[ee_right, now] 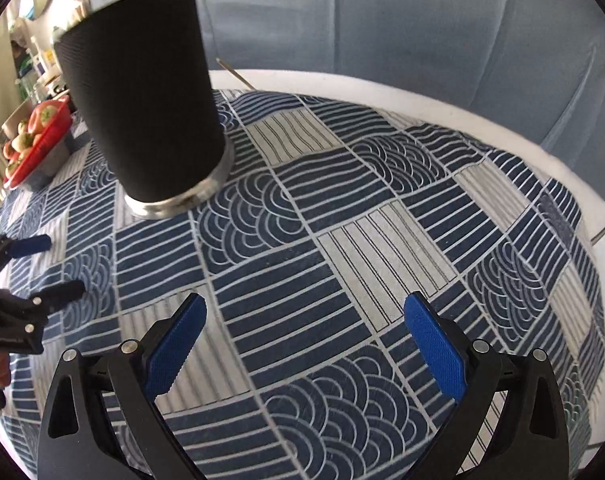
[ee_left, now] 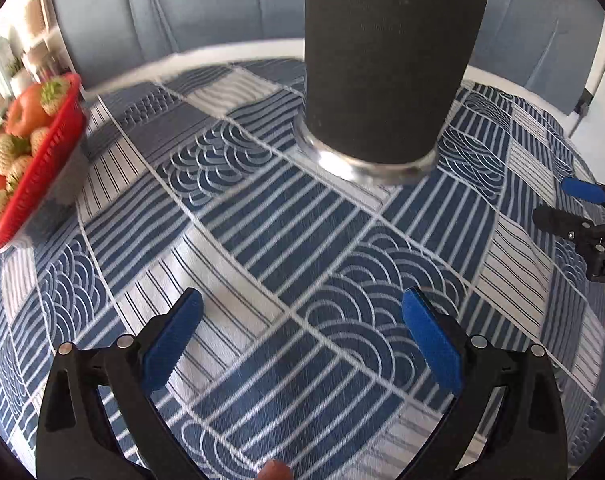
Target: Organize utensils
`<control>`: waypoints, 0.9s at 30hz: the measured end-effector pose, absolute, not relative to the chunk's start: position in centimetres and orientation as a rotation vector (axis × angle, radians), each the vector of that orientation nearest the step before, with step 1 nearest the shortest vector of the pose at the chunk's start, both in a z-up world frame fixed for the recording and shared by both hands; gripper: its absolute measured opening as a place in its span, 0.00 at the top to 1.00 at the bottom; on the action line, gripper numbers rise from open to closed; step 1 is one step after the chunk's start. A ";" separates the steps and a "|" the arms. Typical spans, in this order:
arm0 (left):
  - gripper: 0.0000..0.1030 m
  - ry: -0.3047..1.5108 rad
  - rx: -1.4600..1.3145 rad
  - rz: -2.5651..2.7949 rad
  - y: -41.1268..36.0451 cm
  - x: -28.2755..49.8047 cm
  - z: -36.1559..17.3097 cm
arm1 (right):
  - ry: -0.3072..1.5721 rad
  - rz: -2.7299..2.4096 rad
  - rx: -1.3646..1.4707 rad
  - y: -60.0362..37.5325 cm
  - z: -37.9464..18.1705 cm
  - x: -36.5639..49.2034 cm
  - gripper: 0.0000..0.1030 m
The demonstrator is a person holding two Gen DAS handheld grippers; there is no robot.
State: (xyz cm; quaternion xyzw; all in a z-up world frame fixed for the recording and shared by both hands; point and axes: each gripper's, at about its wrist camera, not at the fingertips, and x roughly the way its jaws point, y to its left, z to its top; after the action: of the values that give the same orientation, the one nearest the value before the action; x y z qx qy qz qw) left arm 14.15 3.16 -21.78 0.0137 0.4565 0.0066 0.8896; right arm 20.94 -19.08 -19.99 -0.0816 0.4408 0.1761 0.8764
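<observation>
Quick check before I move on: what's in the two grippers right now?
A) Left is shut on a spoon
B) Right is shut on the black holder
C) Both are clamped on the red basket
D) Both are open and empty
D: the left gripper and the right gripper both show spread fingers with only the patterned tablecloth between them, and the black holder stands untouched ahead.

Soft, even daylight fills both views, brightest at the far left. Fisheye distortion bows the patterned tablecloth (ee_left: 262,208) and blackens the corners. The red fruit basket (ee_left: 42,168) smears with motion blur. Glare glints on the black holder's steel base ring (ee_left: 366,164).
</observation>
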 end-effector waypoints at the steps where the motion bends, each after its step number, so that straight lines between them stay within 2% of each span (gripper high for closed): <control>1: 0.05 0.928 0.023 -0.005 3.0 14.3 -21.8 | 0.924 0.365 -0.166 -19.3 -20.9 21.6 0.08; 2: 0.04 0.910 0.022 0.003 2.9 14.5 -21.8 | 0.879 0.367 -0.177 -19.3 -21.1 21.6 0.07; 27: 0.04 0.909 -0.008 0.052 3.1 15.1 -21.9 | 0.892 0.393 -0.176 -19.0 -21.3 22.4 0.06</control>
State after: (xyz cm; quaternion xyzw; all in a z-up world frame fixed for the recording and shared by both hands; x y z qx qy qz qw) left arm 15.13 3.12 -21.86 -0.0037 0.4391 0.0253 0.8981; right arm 22.42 -18.99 -21.27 -0.0843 0.4280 0.1885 0.8799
